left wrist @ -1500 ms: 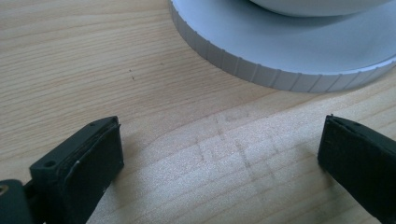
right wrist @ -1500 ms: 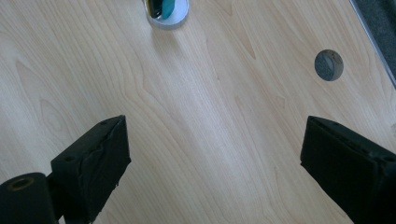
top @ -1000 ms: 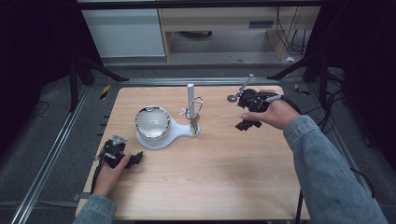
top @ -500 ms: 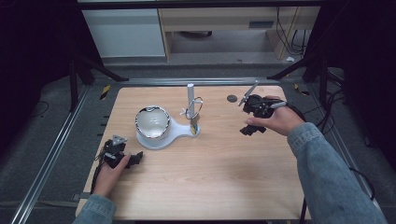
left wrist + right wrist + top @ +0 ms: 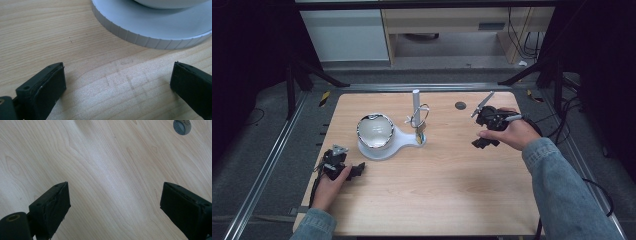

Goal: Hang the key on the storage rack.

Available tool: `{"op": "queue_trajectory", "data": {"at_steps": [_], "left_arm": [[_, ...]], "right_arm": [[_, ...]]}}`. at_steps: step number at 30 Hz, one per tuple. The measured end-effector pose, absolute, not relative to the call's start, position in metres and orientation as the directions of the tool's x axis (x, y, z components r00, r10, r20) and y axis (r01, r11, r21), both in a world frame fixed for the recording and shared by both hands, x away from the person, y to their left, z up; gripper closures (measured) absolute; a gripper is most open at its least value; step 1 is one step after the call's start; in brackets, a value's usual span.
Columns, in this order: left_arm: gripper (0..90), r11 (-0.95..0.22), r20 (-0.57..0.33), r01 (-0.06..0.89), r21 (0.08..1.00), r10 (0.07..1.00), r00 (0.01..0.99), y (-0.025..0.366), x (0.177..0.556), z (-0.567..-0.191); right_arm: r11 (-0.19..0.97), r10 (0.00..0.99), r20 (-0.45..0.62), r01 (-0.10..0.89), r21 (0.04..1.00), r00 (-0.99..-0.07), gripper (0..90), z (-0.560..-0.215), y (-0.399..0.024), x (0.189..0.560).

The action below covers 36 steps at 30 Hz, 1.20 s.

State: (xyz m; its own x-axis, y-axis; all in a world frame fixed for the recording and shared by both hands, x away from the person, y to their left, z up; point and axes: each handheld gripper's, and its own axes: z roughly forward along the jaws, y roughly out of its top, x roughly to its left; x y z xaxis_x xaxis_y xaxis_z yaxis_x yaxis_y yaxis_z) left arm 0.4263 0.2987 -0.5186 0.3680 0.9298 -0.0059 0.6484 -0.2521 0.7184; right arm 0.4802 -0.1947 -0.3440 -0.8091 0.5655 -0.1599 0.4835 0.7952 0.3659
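While both jaws are spread, two grippers, left gripper (image 5: 343,167) and right gripper (image 5: 486,131), flank one white round-based plastic stand (image 5: 384,145), holding nothing.

Bright, even overhead light on the table (image 5: 437,200), dark surroundings, slightly soft focus
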Motion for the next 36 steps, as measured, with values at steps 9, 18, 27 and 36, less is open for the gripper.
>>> {"op": "queue_trajectory", "data": {"at_steps": [9,18,27,36], "left_arm": [[0.0,-0.252,-0.006,0.649,0.718,0.93,0.368,0.299,0.426,-0.519],[0.0,-0.251,-0.007,0.649,0.719,0.93,0.367,0.299,0.426,-0.519],[0.0,-0.25,-0.007,0.649,0.719,0.93,0.366,0.298,0.426,-0.519],[0.0,-0.253,-0.005,0.65,0.717,0.93,0.368,0.299,0.425,-0.519]], "right_arm": [[0.765,0.605,-0.153,0.516,0.385,-0.782,7.4,-0.361,-0.207,0.476],[0.742,0.629,-0.128,0.544,0.391,-0.767,7.3,-0.383,-0.22,0.472],[0.707,0.663,-0.103,0.575,0.412,-0.742,8.3,-0.41,-0.236,0.467],[0.631,0.723,-0.074,0.613,0.476,-0.687,7.8,-0.444,-0.255,0.47]]}}
